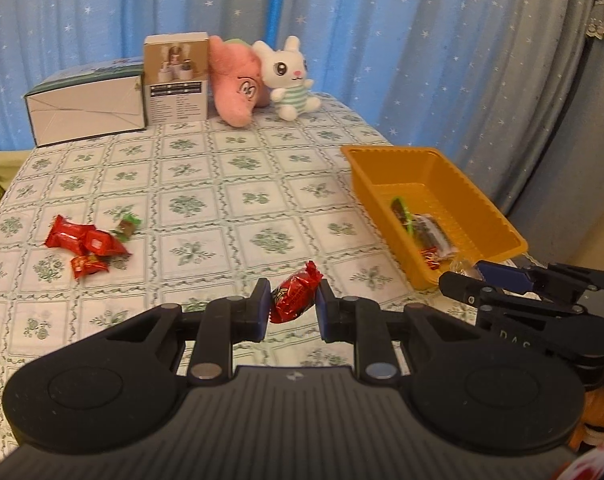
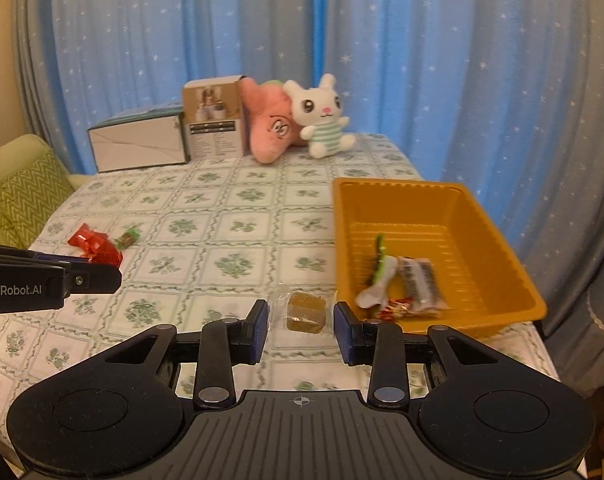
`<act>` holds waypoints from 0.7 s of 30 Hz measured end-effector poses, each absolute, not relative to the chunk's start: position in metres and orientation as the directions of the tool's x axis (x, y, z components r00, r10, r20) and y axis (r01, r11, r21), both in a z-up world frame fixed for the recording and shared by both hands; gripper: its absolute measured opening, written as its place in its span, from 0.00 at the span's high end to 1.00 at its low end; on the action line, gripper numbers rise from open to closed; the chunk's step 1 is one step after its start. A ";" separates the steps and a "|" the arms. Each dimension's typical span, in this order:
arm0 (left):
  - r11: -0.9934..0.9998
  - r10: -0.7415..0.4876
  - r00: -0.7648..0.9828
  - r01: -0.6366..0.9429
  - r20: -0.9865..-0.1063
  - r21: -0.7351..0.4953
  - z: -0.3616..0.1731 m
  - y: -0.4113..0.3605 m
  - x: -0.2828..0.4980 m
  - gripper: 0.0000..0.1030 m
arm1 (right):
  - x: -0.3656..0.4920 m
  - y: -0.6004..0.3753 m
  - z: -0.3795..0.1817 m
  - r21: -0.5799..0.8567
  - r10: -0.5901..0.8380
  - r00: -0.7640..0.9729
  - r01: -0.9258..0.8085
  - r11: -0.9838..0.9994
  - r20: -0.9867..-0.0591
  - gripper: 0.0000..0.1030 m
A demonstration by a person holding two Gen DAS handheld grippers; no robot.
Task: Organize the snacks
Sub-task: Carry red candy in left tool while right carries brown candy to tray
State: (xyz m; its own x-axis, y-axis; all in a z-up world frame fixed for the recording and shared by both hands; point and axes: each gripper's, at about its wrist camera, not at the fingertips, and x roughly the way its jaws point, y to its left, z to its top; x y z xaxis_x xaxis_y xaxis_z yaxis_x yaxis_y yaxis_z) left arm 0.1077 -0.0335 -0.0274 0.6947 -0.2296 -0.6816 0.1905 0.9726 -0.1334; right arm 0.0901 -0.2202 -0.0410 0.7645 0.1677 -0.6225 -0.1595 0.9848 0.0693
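Note:
My left gripper (image 1: pixel 293 300) is shut on a red foil-wrapped candy (image 1: pixel 295 294), held above the tablecloth. My right gripper (image 2: pixel 300 316) is shut on an amber jelly candy in a clear wrapper (image 2: pixel 306 312), just left of the orange tray (image 2: pixel 398 184). The tray (image 1: pixel 382 152) holds several wrapped snacks (image 2: pixel 406 284). A small pile of red packets (image 1: pixel 85 244) and a green-brown candy (image 1: pixel 127 228) lie on the table's left side. In the right wrist view the same pile (image 2: pixel 95 246) sits beyond the left gripper's fingers (image 2: pixel 93 276).
The table wears a green floral tablecloth (image 1: pixel 205 184). At its far edge stand a white box (image 1: pixel 85 112), a tan carton (image 1: pixel 175 80), a pink plush (image 1: pixel 233 80) and a white bunny plush (image 1: pixel 287 76). Blue starred curtains hang behind. A green cushion (image 2: pixel 25 200) is at the left.

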 end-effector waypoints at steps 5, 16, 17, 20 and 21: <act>0.960 -0.270 0.684 0.244 -0.678 -0.136 -0.025 -0.062 0.109 0.80 | 0.085 -0.246 -0.036 0.069 0.129 0.774 -0.111 0.991 -0.620 0.65; 0.931 -0.343 0.655 0.330 -0.673 -0.154 -0.021 -0.113 0.119 0.80 | 0.084 -0.295 -0.027 0.085 0.060 0.793 -0.011 0.996 -0.606 0.65; 0.929 -0.347 0.653 0.336 -0.673 -0.154 -0.021 -0.116 0.120 0.80 | 0.085 -0.299 -0.027 0.087 0.056 0.794 -0.004 0.996 -0.605 0.65; 0.924 -0.358 0.647 0.351 -0.673 -0.154 -0.020 -0.128 0.124 0.80 | 0.087 -0.309 -0.026 0.093 0.045 0.795 0.014 0.996 -0.605 0.65; 0.922 -0.362 0.646 0.356 -0.673 -0.154 -0.020 -0.131 0.125 0.80 | 0.089 -0.313 -0.026 0.094 0.042 0.796 0.019 0.995 -0.604 0.65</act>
State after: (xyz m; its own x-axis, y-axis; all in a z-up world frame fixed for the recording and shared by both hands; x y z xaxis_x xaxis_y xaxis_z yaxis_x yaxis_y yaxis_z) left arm 0.1255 -0.1311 -0.0201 0.6456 -0.3618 -0.6726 0.3561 0.9217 -0.1539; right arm 0.0892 -0.3125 -0.0257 0.7957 0.0418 -0.6042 0.0189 0.9954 0.0938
